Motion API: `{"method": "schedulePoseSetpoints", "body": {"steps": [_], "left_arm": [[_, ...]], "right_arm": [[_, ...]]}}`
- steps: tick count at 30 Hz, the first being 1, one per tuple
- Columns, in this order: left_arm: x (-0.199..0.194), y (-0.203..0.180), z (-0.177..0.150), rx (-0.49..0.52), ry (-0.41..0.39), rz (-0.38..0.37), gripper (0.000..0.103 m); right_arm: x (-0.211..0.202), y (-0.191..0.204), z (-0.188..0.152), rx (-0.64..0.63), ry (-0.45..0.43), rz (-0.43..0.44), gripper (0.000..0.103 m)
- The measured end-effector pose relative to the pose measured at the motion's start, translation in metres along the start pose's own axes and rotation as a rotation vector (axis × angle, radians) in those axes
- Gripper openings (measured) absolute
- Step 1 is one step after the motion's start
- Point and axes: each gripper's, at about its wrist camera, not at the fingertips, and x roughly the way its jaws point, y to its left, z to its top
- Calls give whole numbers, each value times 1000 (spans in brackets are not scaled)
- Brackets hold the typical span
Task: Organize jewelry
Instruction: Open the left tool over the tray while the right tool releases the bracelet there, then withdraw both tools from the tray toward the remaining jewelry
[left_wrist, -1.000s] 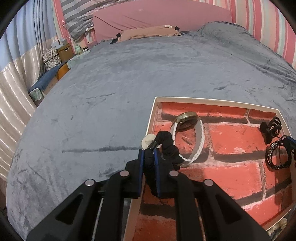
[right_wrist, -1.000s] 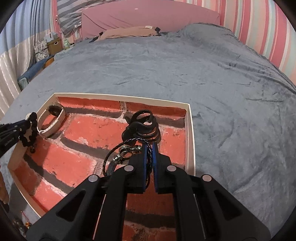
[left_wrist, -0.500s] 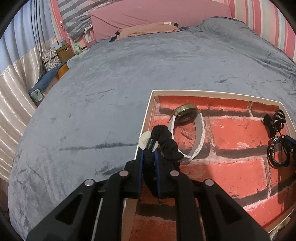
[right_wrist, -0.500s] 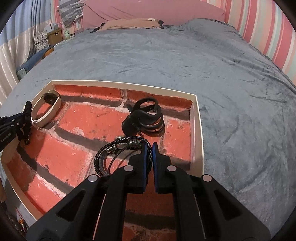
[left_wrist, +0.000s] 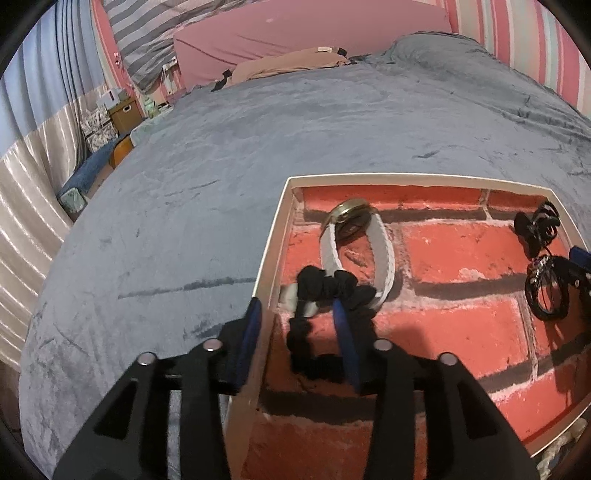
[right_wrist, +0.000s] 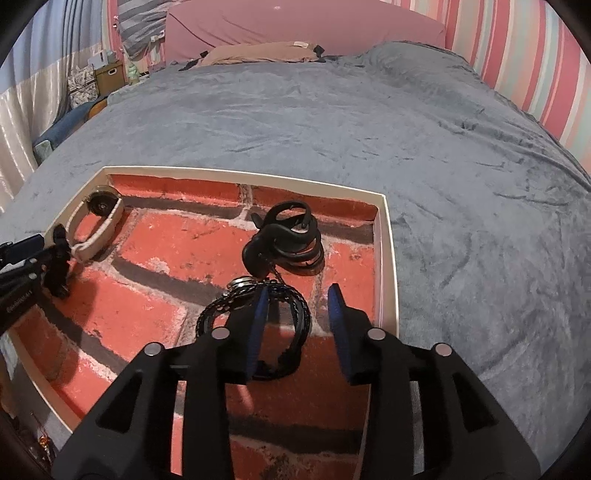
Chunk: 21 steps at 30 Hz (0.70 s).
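A shallow cream-rimmed tray (left_wrist: 275, 236) (right_wrist: 388, 258) with a red brick-pattern floor lies on the grey bed. My left gripper (left_wrist: 295, 314) is open over its left rim; a black scrunchie (left_wrist: 325, 291) lies in the tray between the fingers, beside a white-strapped watch (left_wrist: 354, 225) (right_wrist: 98, 214). My right gripper (right_wrist: 299, 299) is open near the tray's right wall; a black braided bracelet (right_wrist: 295, 317) (left_wrist: 546, 291) lies between its fingers. A coiled black band (right_wrist: 288, 240) (left_wrist: 535, 225) lies just beyond it.
The grey velvet blanket (left_wrist: 332, 122) (right_wrist: 461, 184) covers the bed all round the tray. Pink pillows (left_wrist: 295, 33) lie at the headboard. Boxes and bags (left_wrist: 110, 118) stand by the curtain at the far left. Small items (right_wrist: 40, 439) lie off the tray's near corner.
Both grippers have opened. The left one let go of the black scrunchie, which now lies in the tray. The right one let go of the braided bracelet.
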Motion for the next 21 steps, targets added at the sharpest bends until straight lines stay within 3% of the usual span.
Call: {"method": "schedulePoseSetpoints", "body": {"steps": [6, 12, 15, 21], "left_arm": [[-12, -1, -1, -5, -35, -5, 68], [-25, 3, -3, -22, -46, -32, 71], [-33, 8, -5, -47, -59, -46, 84], [-64, 22, -8, -86, -96, -71, 84]], "right_arm": [[-20, -6, 3, 18, -51, 22, 68], [-42, -9, 2, 10, -107, 33, 93], [-54, -9, 1, -16, -140, 14, 98], [-85, -3, -10, -87, -199, -46, 99]]}}
